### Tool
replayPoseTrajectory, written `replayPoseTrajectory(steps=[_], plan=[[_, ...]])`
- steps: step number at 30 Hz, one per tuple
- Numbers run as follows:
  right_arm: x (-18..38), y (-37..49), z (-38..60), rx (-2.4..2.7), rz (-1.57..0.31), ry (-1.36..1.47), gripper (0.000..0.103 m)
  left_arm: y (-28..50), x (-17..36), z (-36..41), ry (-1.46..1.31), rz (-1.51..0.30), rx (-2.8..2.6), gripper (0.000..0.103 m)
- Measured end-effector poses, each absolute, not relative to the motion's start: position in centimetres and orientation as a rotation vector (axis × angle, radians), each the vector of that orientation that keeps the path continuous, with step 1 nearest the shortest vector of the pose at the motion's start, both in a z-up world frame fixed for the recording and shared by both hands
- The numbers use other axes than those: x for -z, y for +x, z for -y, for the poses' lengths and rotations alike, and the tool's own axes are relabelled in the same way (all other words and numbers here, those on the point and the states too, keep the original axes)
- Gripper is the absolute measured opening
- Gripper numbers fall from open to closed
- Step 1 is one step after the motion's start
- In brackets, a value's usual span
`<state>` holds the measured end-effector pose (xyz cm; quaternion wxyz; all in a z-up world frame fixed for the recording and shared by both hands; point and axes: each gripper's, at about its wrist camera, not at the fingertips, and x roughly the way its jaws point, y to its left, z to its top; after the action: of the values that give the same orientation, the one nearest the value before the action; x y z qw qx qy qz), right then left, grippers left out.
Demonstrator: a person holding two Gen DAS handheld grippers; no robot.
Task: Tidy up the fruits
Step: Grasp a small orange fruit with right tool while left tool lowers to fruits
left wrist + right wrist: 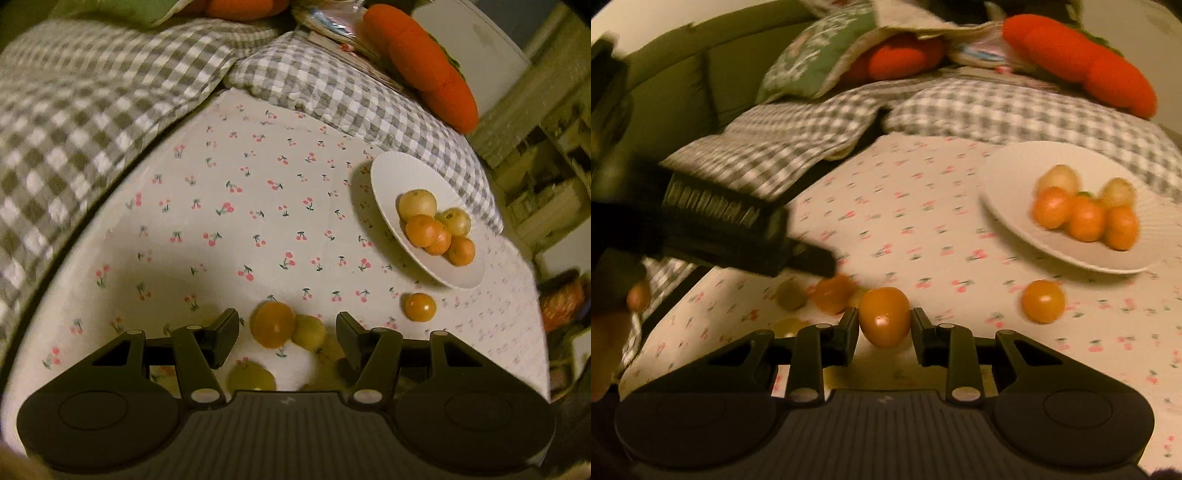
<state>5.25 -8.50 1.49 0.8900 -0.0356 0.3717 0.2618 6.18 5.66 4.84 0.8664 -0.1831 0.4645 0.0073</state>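
Observation:
A white plate (402,173) at the right holds several orange and yellow fruits (428,230); it also shows in the right wrist view (1015,173). My left gripper (286,334) is open above an orange fruit (272,324) and a yellow-green fruit (309,331) lying side by side on the cherry-print cloth. Another yellow-green fruit (251,376) lies under it. A loose orange fruit (419,306) lies below the plate and shows in the right wrist view (1042,301). My right gripper (884,326) is shut on an orange fruit (884,315). The left gripper body (727,229) shows at its left.
Grey checked cushions (92,110) border the cloth at the back and left. An orange plush carrot (424,62) lies at the back right. A green pillow (820,48) sits behind. Shelves (546,184) stand beyond the right edge.

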Motion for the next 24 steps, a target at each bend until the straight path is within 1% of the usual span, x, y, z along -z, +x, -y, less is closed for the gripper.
replayPoseTrajectory(steps=[5,9,14,20,24], plan=[[-2.8,6.8,12.0,-0.455,-0.770,0.047,0.027,6.7,-5.7,-4.9,-0.178,-0.940,-0.013,0.047],[-4.1,7.6,14.5,-0.422,-0.753,0.147,0.027,7.5,-4.7,-5.6,-0.214,-0.989,0.018,0.047],[-5.0,7.8,16.1,-0.399,-0.729,0.208,0.027,8.4,-3.8,-5.0,-0.174,-1.018,0.035,0.047],[-4.8,7.9,16.0,-0.391,-0.746,0.210,0.027,9.3,-2.9,-3.7,-0.027,-1.050,0.082,0.047],[-5.1,7.8,16.2,-0.396,-0.743,0.213,0.027,9.6,-2.5,-4.0,-0.053,-1.071,0.108,0.047]])
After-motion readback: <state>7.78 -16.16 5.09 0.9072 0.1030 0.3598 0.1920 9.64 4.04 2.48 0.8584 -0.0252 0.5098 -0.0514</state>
